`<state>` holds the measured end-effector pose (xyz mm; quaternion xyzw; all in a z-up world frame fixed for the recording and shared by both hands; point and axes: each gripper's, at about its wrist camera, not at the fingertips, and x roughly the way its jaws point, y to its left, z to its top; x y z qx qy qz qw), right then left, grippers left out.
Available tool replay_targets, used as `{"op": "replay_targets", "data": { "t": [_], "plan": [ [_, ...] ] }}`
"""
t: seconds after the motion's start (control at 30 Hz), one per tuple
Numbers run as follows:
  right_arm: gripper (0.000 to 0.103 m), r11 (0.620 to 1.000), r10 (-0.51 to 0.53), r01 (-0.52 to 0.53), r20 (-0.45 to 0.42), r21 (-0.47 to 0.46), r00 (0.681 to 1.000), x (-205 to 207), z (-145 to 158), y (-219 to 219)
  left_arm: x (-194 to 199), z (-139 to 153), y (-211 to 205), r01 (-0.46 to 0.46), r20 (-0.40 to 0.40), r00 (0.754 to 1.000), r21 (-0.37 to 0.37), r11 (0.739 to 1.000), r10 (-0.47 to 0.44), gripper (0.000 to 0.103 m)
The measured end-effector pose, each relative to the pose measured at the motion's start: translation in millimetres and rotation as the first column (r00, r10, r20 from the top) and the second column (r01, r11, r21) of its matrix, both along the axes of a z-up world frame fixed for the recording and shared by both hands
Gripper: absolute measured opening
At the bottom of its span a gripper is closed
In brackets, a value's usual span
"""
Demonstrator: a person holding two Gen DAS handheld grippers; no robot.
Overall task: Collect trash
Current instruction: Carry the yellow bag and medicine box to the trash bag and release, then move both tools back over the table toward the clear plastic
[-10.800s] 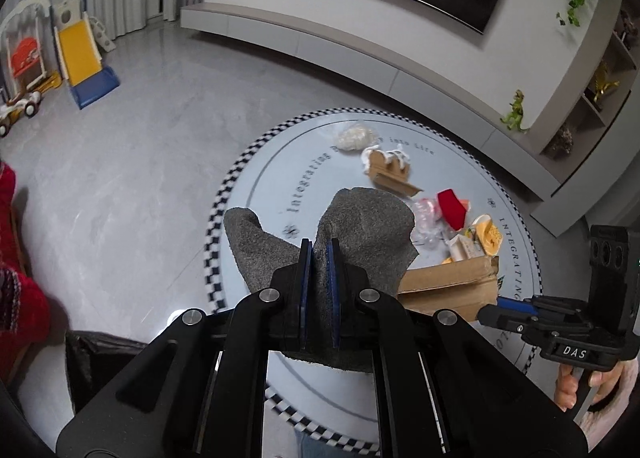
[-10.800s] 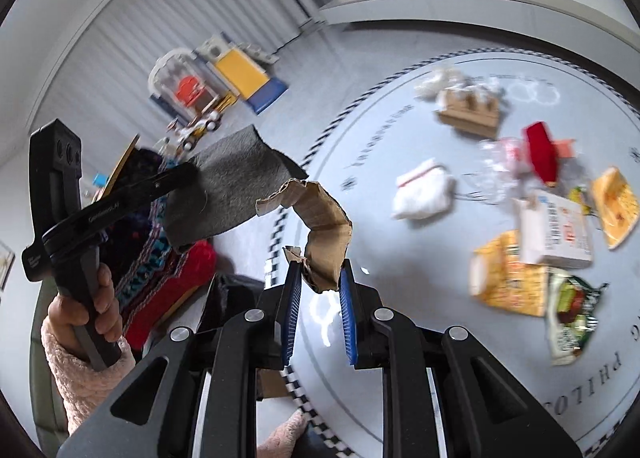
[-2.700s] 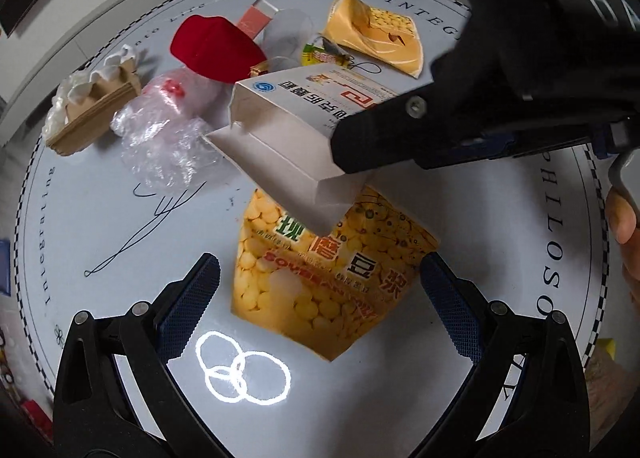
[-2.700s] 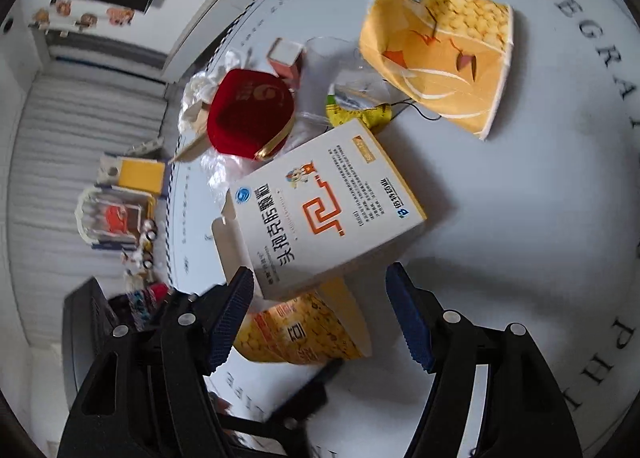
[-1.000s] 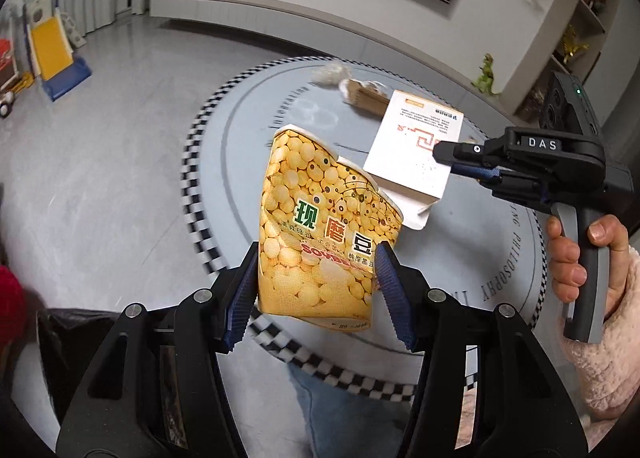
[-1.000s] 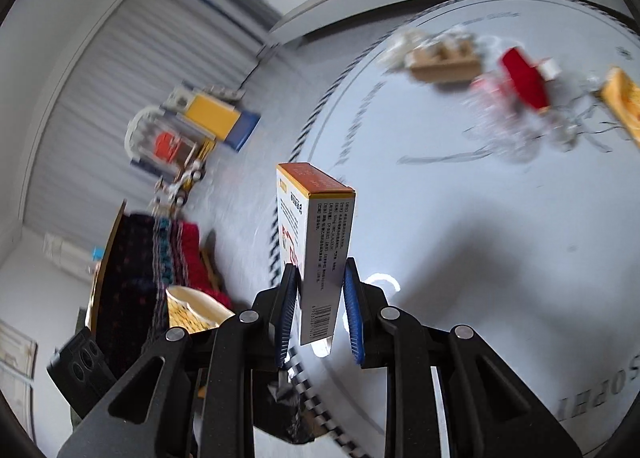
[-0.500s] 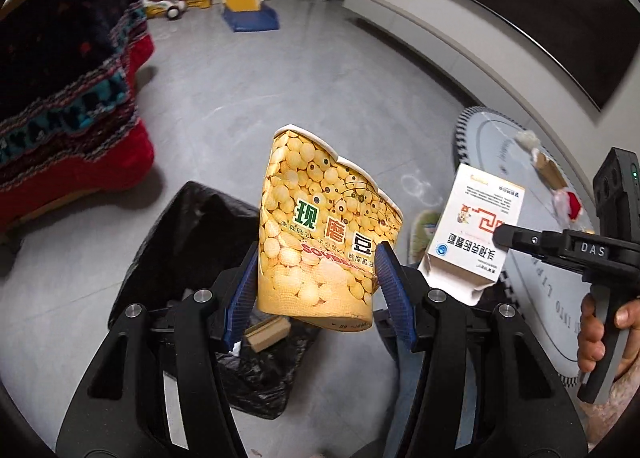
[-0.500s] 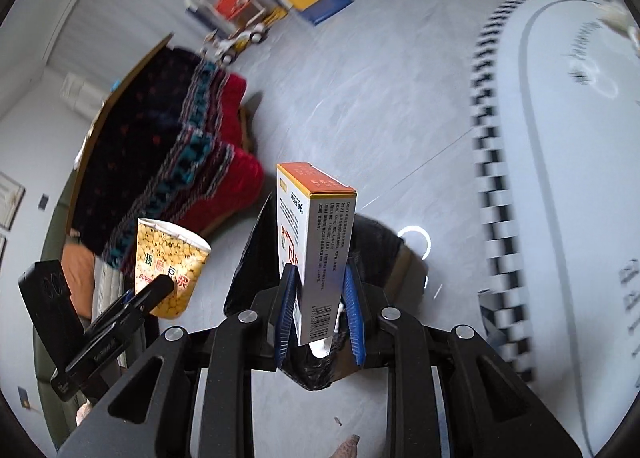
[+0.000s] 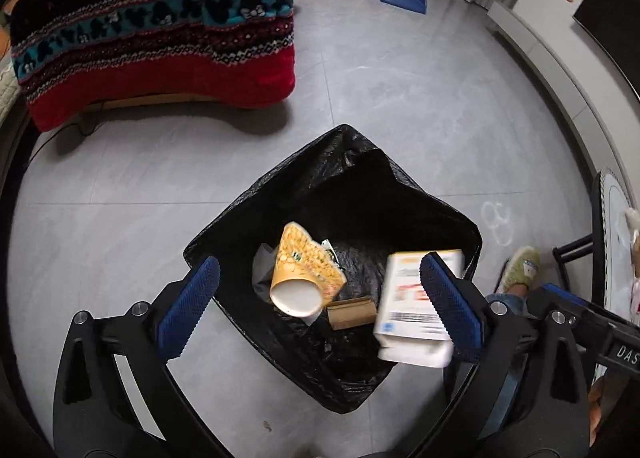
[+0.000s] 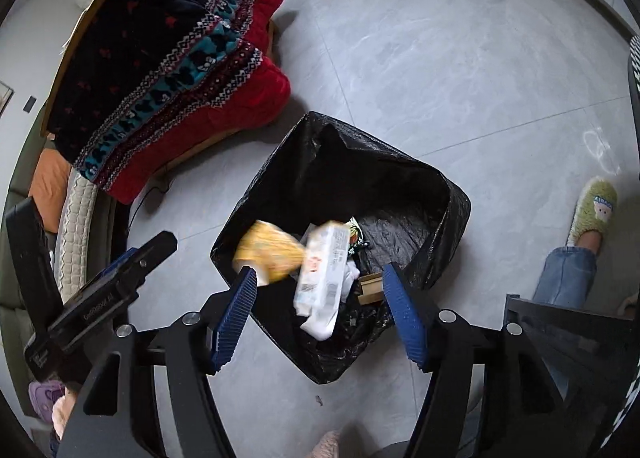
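Drop step: left gripper (image 9: pixel 320 306) and right gripper (image 10: pixel 320 314) both jaws wide apart, empty. Yellow cup (image 9: pixel 304 278) and white box (image 10: pixel 324 270) falling into black bag (image 9: pixel 360 178) at 12 o'clock. Next I'd guess: swing back toward table for more trash.

Black trash bag (image 9: pixel 348 186), yellow cup (image 9: pixel 304 274), white box (image 9: pixel 408 310).
The cup carries a yellow bean print with a white base; the box shows orange-red marks; the blanket (image 9: pixel 152 18) is red, navy and teal, zigzag-banded; gripper pads (image 9: pixel 188 302) are blue.

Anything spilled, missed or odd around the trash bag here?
Nothing spilled. The yellow cup and white box, motion-blurred in the right wrist view, sit within the black bag's mouth; both grippers are open.
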<state>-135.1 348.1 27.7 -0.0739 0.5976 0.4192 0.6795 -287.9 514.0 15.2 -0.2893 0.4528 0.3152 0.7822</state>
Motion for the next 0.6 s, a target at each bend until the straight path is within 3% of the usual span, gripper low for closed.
{"op": "replay_targets", "data": {
  "t": [0.23, 0.6],
  "plan": [
    [0.067, 1.0, 0.004, -0.004, 0.063, 0.002, 0.998, 1, 18, -25, 0, 14, -6, 0.0, 0.036, 0.999, 0.002, 1.0, 0.0, 0.097],
    [0.069, 0.994, -0.101, 0.097, 0.098, 0.047, 0.99, 31, 48, -106, 48, 61, -76, 0.155, 0.089, 0.983, 0.043, 0.987, -0.158, 0.097]
  ]
}}
